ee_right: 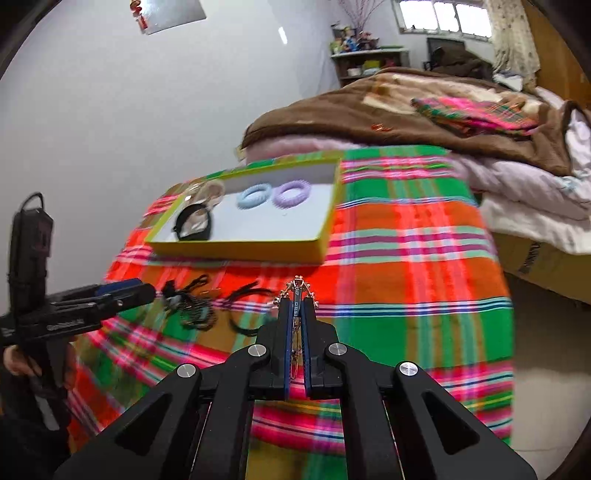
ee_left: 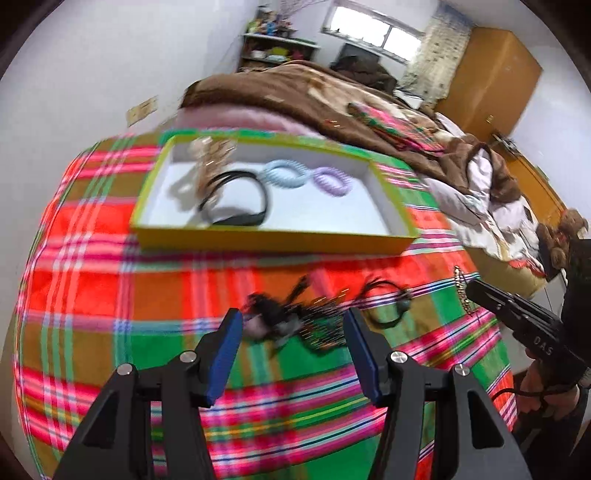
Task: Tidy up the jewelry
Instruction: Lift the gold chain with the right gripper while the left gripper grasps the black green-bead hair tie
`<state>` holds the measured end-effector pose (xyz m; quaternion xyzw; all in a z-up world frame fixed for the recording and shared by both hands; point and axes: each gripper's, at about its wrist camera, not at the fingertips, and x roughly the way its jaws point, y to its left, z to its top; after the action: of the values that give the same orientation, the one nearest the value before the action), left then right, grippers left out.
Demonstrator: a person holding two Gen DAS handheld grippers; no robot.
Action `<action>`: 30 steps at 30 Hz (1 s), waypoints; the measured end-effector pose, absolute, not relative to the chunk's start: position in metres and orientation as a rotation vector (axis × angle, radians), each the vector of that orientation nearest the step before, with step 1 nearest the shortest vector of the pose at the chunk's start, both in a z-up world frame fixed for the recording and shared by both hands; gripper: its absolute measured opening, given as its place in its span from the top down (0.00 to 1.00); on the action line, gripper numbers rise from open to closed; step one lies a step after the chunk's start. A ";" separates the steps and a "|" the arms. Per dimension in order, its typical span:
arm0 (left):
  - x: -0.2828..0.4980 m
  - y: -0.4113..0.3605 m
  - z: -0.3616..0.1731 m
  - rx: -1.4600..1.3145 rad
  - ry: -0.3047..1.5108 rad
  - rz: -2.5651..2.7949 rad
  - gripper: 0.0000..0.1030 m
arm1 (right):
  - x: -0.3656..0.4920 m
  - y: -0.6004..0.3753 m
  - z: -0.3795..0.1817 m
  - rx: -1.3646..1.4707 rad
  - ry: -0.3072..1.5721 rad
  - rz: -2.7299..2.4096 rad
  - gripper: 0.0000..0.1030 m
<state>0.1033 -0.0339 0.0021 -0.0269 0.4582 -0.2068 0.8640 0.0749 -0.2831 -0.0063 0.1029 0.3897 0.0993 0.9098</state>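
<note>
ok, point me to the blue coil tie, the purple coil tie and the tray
blue coil tie (ee_right: 253, 196), right wrist view, on its ring.
purple coil tie (ee_right: 290, 192), right wrist view, on its ring.
tray (ee_right: 236, 250), right wrist view, near wall.

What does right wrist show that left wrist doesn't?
Only the right wrist view: the right gripper head-on, jaws shut on a metal hair clip with beaded trim, and a mirror-like panel high on the wall.

Only the left wrist view: the left gripper head-on, jaws apart with nothing between them, above the dark tangle of hair accessories; also an orange-brown wardrobe.

Both: yellow-green tray holding a black headband, blue coil tie and purple coil tie, on the plaid cloth.
</note>
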 end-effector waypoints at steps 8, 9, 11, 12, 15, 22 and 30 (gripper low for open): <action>0.097 -0.112 -0.004 0.104 0.966 -0.584 0.43 | 0.067 -0.306 -0.008 0.224 0.788 0.165 0.96; 0.097 -0.120 -0.007 0.114 0.975 -0.596 0.43 | 0.067 -0.309 -0.009 0.226 0.787 0.163 0.96; 0.098 -0.133 -0.011 0.121 0.986 -0.622 0.43 | 0.066 -0.313 -0.010 0.227 0.786 0.159 0.96; 0.098 -0.139 -0.013 0.130 0.990 -0.620 0.43 | 0.065 -0.315 -0.010 0.228 0.785 0.156 0.96; 0.102 -0.151 -0.018 0.148 1.001 -0.594 0.43 | 0.065 -0.320 -0.012 0.233 0.785 0.152 0.96; 0.106 -0.164 -0.027 0.169 1.012 -0.574 0.43 | 0.067 -0.324 -0.016 0.230 0.787 0.151 0.96; 0.105 -0.177 -0.033 0.237 1.004 -0.539 0.61 | 0.069 -0.324 -0.017 0.225 0.783 0.153 0.96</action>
<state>0.1048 -0.1768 -0.0330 0.1119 0.4741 -0.2545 0.8354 0.0691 -0.3238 -0.0166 0.1095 0.3802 0.0746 0.9154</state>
